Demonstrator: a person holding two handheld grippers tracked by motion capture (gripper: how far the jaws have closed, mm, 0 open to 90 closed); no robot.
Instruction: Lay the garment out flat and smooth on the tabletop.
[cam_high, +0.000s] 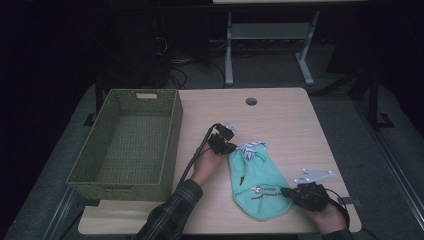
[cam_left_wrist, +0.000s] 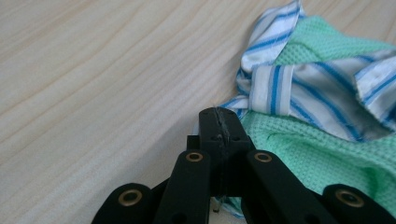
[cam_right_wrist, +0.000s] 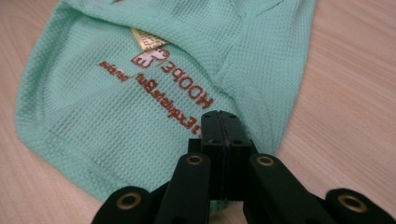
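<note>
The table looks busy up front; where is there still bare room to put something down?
The far right of the table, beyond the green garment and past the round hole, lies bare. The woven basket is empty inside. It is crowded at the near edge, around the garment and both grippers.

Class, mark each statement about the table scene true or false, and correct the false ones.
1. The mint-green garment lies on the table. True.
2. The green woven basket holds the garment. False: nothing shows in it.
3. The left gripper has its jaws shut at the garment's striped-collar end. True.
4. The right gripper has its jaws wide open. False: shut at the garment's edge.
</note>
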